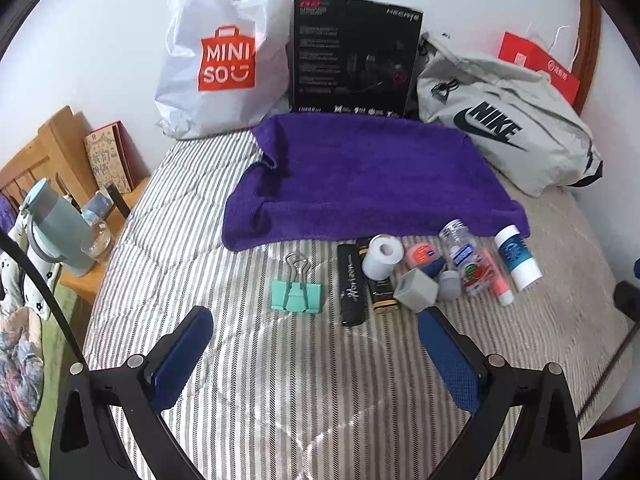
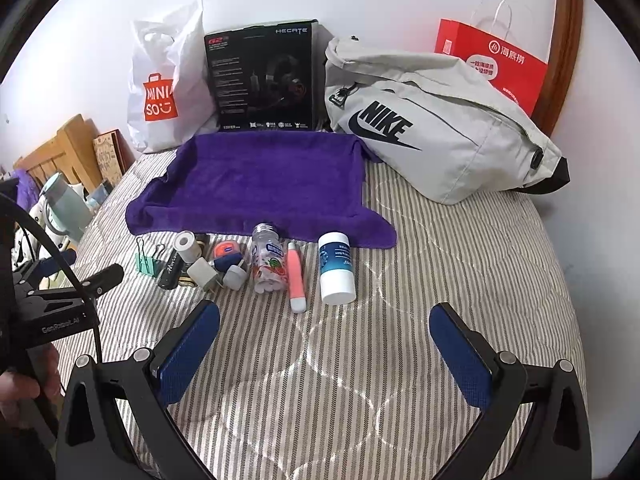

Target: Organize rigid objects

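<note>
A row of small objects lies on the striped bed in front of a purple towel (image 1: 360, 176) (image 2: 260, 184): a green binder clip (image 1: 297, 290) (image 2: 146, 263), a black stapler (image 1: 352, 288) (image 2: 170, 268), a white tape roll (image 1: 382, 256) (image 2: 187, 246), a grey charger cube (image 1: 416, 290) (image 2: 202, 272), a clear candy bottle (image 1: 466, 258) (image 2: 269, 260), a pink tube (image 2: 296, 280) and a white-blue bottle (image 1: 516, 258) (image 2: 337, 268). My left gripper (image 1: 316, 320) stands open, short of the clip and stapler. My right gripper (image 2: 324, 316) stands open, short of the pink tube and bottle. Neither holds anything.
Against the wall stand a white Miniso bag (image 1: 228, 52) (image 2: 164, 92), a black headset box (image 1: 356, 56) (image 2: 264, 76), a grey Nike bag (image 1: 504, 128) (image 2: 432, 128) and a red paper bag (image 2: 496, 60). A wooden nightstand (image 1: 76, 280) with a pale green flask (image 1: 56, 232) is at left.
</note>
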`<state>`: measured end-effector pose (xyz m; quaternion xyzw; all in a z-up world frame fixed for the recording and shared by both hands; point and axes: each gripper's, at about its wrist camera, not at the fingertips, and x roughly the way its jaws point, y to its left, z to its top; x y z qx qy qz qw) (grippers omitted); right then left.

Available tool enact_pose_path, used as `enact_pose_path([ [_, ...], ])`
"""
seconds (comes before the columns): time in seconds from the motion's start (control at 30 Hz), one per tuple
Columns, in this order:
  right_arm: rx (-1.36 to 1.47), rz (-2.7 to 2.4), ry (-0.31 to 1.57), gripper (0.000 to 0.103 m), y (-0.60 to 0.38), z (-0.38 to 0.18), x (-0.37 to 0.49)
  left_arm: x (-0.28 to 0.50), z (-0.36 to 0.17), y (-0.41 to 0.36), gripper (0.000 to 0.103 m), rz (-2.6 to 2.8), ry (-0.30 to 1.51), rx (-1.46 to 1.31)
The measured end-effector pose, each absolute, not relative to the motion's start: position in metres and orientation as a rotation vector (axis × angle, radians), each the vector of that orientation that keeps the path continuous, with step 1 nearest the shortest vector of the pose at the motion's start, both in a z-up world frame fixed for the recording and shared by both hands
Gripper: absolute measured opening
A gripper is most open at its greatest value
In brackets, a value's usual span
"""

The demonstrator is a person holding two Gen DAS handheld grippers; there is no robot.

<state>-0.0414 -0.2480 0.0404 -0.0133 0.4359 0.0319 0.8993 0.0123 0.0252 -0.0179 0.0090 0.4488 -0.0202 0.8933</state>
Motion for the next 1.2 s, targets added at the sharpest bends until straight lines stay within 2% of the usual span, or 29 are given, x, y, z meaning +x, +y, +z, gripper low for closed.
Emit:
enact_pose_path([
  [0.6,0.000,0.068,0.989,0.103,-0.265,0.005,-0.015,0.055,-0.081,0.056,0.101,-0.033,0.996,-0.005],
  [0.93,0.006,0.029,1.049,0.103,-0.276,-0.019,-0.001,0.067,-0.097,0.054,0.077,-0.091,0.999,0.051],
  [1.03,0.003,0.038,1.049,0.103,-0.275,-0.023,0.004,0.066,-0.095,0.053,0.061,-0.116,0.988,0.038],
  [1.1,0.001,0.037,1.048,0.103,-0.275,-0.026,0.009,0.066,-0.095,0.050,0.060,-0.112,0.984,0.063],
  [1.17,0.011,0.041,1.050,0.102,-0.277,-0.029,0.014,0.065,-0.094,0.048,0.048,-0.128,0.981,0.061],
  [1.2,0.021,0.047,1.053,0.102,-0.277,-0.030,0.018,0.064,-0.094,0.047,0.046,-0.126,0.982,0.059],
])
